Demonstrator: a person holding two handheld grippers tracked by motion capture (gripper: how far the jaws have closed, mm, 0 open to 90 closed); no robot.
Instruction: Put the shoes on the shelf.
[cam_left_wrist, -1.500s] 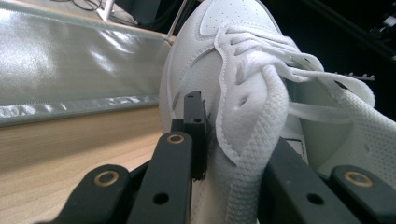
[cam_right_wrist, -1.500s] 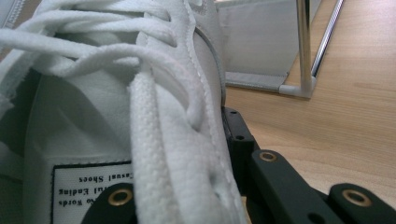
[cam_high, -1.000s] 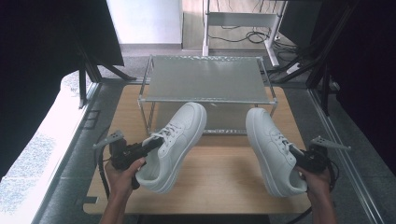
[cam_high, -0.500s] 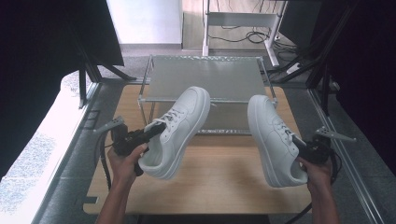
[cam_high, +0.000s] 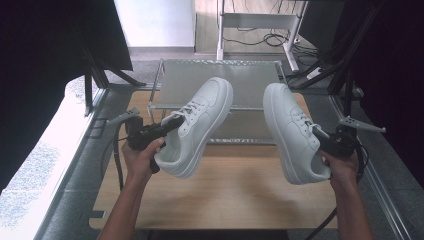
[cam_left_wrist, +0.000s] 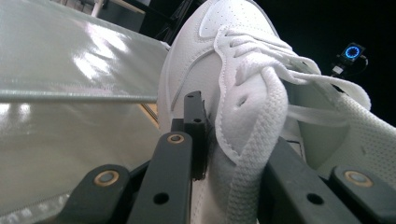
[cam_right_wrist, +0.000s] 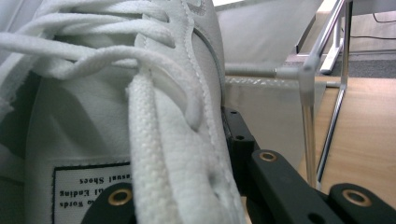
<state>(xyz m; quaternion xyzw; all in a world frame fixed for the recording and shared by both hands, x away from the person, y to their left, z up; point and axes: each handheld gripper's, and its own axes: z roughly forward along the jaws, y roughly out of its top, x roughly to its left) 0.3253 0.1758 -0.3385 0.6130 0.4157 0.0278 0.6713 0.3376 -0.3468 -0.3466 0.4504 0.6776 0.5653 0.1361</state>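
Both white leather lace-up sneakers have been raised higher off the light wooden tabletop (cam_high: 235, 200) since a second ago. At nine o'clock, the left sneaker (cam_high: 197, 125) is clamped at its collar by the left gripper (cam_high: 170, 126), toe tilted toward one o'clock over the wire-framed rack with a translucent shelf (cam_high: 220, 80). At three o'clock, the right sneaker (cam_high: 292, 131) is pinched at its lace-side edge by the right gripper (cam_high: 322, 137), toe aimed at twelve o'clock, just short of the rack's front edge.
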